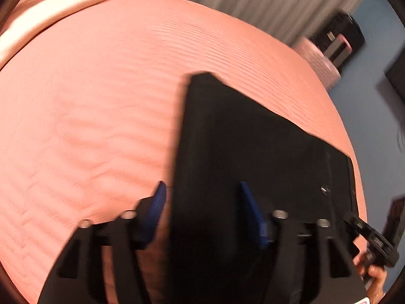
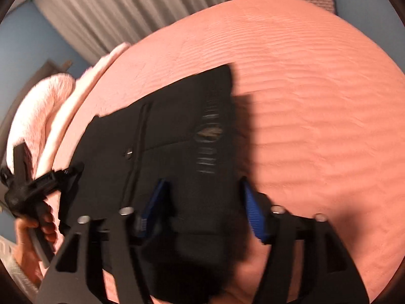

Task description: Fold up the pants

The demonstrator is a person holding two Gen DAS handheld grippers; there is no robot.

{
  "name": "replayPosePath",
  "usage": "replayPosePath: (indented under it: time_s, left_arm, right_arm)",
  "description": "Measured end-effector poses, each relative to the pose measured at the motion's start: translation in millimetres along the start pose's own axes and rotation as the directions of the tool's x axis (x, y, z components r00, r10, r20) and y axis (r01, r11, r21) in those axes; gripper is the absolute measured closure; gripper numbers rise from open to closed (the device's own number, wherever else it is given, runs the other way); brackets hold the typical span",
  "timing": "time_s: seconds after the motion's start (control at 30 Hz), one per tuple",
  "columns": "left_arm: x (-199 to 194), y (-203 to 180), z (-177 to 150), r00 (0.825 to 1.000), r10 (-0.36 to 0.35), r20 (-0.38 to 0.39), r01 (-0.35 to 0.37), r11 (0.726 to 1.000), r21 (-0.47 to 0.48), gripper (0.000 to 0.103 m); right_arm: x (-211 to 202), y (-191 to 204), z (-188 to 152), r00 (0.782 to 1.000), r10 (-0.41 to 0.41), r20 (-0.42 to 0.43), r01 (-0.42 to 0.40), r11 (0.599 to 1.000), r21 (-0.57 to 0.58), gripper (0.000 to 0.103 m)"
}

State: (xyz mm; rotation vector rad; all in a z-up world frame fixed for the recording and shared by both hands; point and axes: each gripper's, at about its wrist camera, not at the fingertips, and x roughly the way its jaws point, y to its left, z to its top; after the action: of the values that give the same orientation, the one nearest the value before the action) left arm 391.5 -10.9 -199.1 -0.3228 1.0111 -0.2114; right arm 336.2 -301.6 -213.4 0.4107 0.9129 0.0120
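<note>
— On the bed (image 1: 88, 96), under a salmon-pink quilted cover with fine wavy ribs, we see the black pants (image 1: 253, 139) lying folded into a flat slab with straight edges and a squared far corner.

— We agree. Our left gripper (image 1: 201, 190) has its blue ribbed fingers (image 1: 158, 202) spread, one over the cover and one over the dark cloth, with the edge of the pants below and between them; they pinch nothing.

— Our right gripper (image 2: 202, 187) likewise stands spread above the pants (image 2: 164, 139), gripping nothing.

— Only the right view shows the frayed, distressed slits and a small metal rivet (image 2: 128, 152), plus a fluffy pale blanket (image 2: 43, 106).

— Only the left view shows the dark bag (image 1: 339, 38) beyond the bed. Each view catches the other hand (image 2: 38, 228) on its black handle.
</note>
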Motion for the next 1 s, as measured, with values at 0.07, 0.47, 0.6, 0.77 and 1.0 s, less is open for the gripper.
replayPosePath:
  time_s: [0.07, 0.47, 0.6, 0.77, 1.0]
  left_arm:
    - [-18, 24, -7, 0.999, 0.032, 0.029, -0.031, 0.998, -0.047, 0.030]
    - [-139, -120, -53, 0.886, 0.334, 0.322, -0.433, 0.844, 0.316, 0.031]
    - [-141, -154, -75, 0.923, 0.278, 0.266, -0.358, 0.874, 0.328, 0.030]
    - [-100, -145, -77, 0.965, 0.239, 0.104, -0.260, 0.917, 0.302, 0.028]
    - [-95, -68, -74, 0.962, 0.269, 0.051, -0.273, 0.946, 0.177, 0.028]
  right_arm:
    - [-26, -14, -8, 0.999, -0.022, 0.039, 0.022, 1.000, 0.002, 0.032]
    - [-130, 114, -44, 0.935, -0.211, 0.284, 0.304, 0.892, -0.336, 0.033]
    - [-130, 137, -50, 0.937, -0.202, 0.284, 0.297, 0.890, -0.346, 0.033]
    - [-94, 122, -44, 0.969, -0.180, 0.167, 0.226, 0.922, -0.316, 0.032]
    - [-77, 77, -42, 0.975, -0.201, 0.094, 0.219, 0.939, -0.266, 0.032]
